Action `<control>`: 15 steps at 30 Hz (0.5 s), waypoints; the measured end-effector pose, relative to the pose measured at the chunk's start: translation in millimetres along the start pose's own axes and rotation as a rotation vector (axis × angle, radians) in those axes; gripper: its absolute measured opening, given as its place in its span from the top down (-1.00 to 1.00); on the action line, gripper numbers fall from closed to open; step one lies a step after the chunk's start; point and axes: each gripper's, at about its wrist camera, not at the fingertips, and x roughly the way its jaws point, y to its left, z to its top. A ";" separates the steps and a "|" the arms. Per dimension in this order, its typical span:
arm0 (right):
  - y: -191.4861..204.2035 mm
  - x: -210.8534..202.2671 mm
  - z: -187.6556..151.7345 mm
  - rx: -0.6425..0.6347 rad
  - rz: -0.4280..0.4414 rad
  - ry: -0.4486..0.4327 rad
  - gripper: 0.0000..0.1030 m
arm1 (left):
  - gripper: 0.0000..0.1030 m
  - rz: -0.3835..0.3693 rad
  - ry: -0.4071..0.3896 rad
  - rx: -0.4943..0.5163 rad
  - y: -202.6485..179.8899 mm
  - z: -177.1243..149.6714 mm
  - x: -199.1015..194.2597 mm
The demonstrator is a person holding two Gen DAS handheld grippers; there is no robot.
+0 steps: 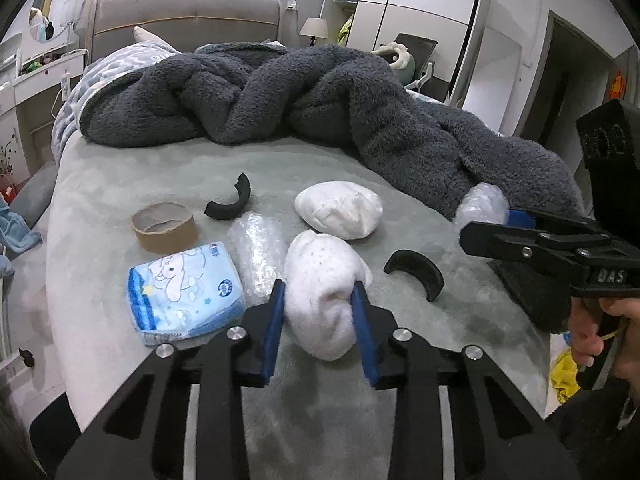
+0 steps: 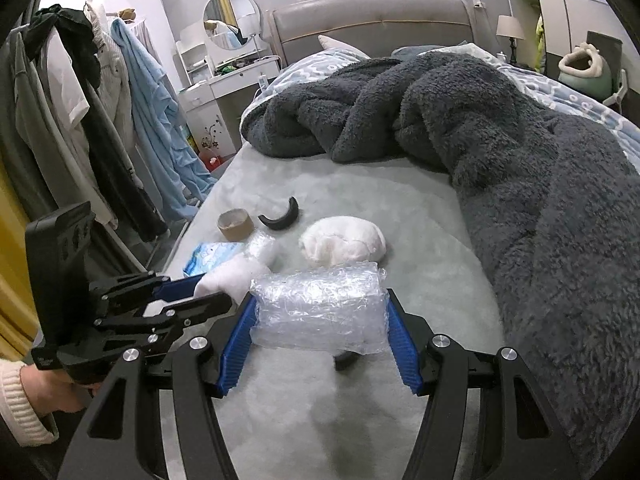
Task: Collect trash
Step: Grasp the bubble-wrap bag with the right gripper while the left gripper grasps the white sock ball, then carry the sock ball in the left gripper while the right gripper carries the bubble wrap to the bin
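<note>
My left gripper (image 1: 320,300) is shut on a white rolled sock (image 1: 324,300) lying on the grey bed sheet (image 1: 160,176); it also shows in the right wrist view (image 2: 228,280). My right gripper (image 2: 318,308) is shut on a bubble wrap bundle (image 2: 320,304) and holds it above the sheet; the bundle shows in the left wrist view (image 1: 480,204). On the sheet lie a second white sock (image 1: 340,210), another bubble wrap roll (image 1: 258,252), an empty brown tape roll (image 1: 164,232), a blue tissue pack (image 1: 184,292) and two black curved pieces (image 1: 232,204) (image 1: 416,272).
A heaped dark grey fleece blanket (image 1: 280,92) covers the far and right side of the bed. A clothes rack with hanging clothes (image 2: 100,120) stands left of the bed. A white dresser with a round mirror (image 2: 232,64) stands by the headboard.
</note>
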 end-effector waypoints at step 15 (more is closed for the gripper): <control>60.4 13.3 26.2 -0.056 0.065 -0.015 -0.22 | 0.37 0.116 -0.042 -0.045 38.1 -10.3 -64.5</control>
